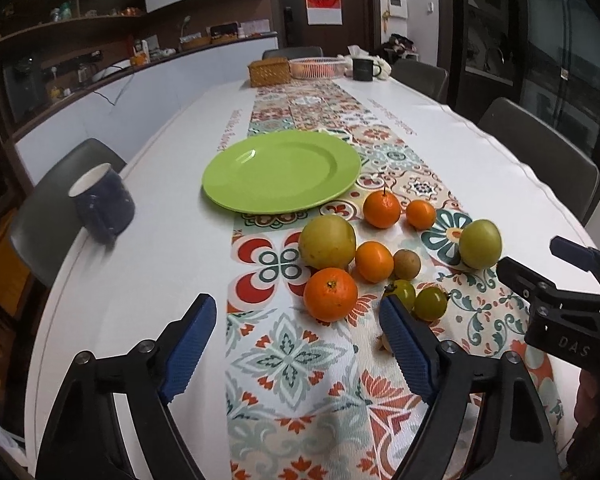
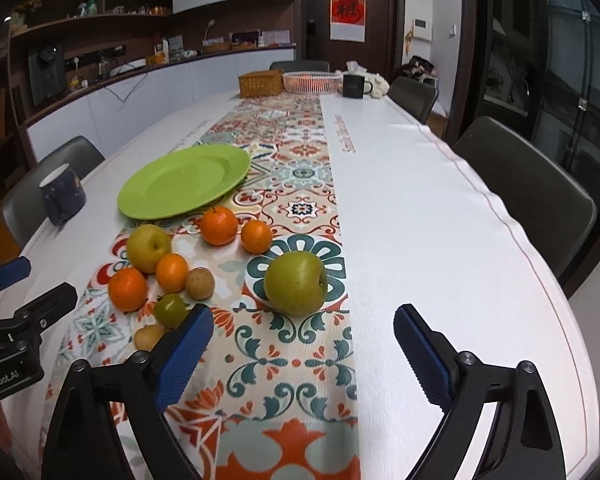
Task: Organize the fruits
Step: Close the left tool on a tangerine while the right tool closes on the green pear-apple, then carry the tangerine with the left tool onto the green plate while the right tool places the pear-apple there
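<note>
An empty green plate (image 1: 280, 170) (image 2: 184, 182) lies on the patterned runner. Nearer me is a loose cluster of fruit: a large yellow-green apple (image 1: 327, 242) (image 2: 148, 247), several oranges, the nearest one (image 1: 330, 294) (image 2: 127, 289), a brown round fruit (image 1: 406, 264) (image 2: 199, 282), small green fruits (image 1: 431, 303) (image 2: 171, 310), and a green apple (image 1: 480, 243) (image 2: 295, 282) apart on the right. My left gripper (image 1: 298, 346) is open and empty, just short of the nearest orange. My right gripper (image 2: 303, 354) is open and empty, just short of the green apple.
A dark blue mug (image 1: 102, 200) (image 2: 63, 193) stands near the table's left edge. A wicker box (image 1: 269, 72), a pink basket (image 1: 316, 67) and a black mug (image 1: 364, 69) stand at the far end. Chairs line both sides.
</note>
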